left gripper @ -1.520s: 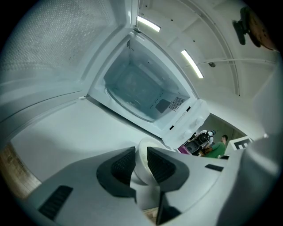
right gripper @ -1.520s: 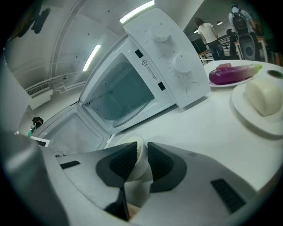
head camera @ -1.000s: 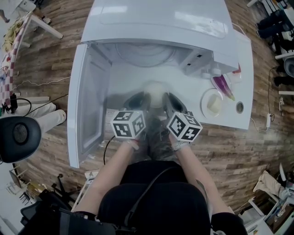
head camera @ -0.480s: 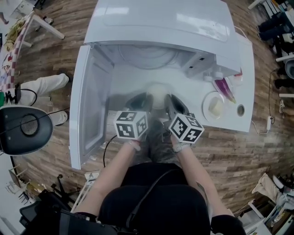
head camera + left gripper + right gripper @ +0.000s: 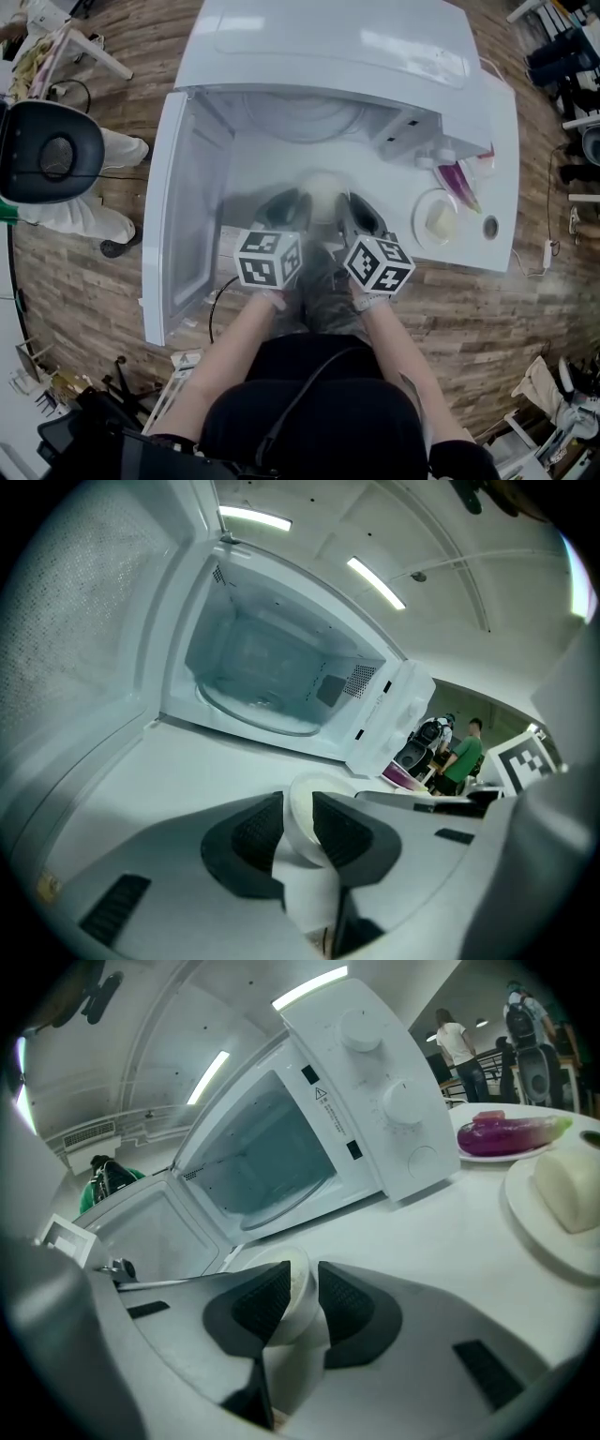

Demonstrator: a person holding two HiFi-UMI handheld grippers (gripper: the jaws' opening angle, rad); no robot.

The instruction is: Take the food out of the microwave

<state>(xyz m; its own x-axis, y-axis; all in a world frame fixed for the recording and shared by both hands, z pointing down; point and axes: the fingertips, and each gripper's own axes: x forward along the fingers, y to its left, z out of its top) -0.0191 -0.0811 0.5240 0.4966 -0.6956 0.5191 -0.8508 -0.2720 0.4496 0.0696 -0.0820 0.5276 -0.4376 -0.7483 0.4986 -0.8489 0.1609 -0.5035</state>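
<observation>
A white bowl [image 5: 322,194] sits just above the white table in front of the open microwave [image 5: 319,56]. My left gripper [image 5: 286,211] is shut on its left rim and my right gripper [image 5: 361,214] on its right rim. In the left gripper view the bowl's wall [image 5: 317,782] stands between the dark pads [image 5: 255,832] of the left gripper [image 5: 298,810]. The right gripper view shows the bowl [image 5: 273,1258] pinched the same way by the right gripper [image 5: 302,1288]. Only the glass turntable [image 5: 258,705] shows in the microwave cavity. What the bowl holds is hidden.
The microwave door [image 5: 183,216] hangs open to the left. Right of the bowl are a plate with a pale block [image 5: 436,214] and a purple item on a dish [image 5: 455,173]. A person in white trousers [image 5: 89,211] stands at the left on the wooden floor.
Both grippers and the bowl have kept still. The person at the left of the head view has moved up the picture.
</observation>
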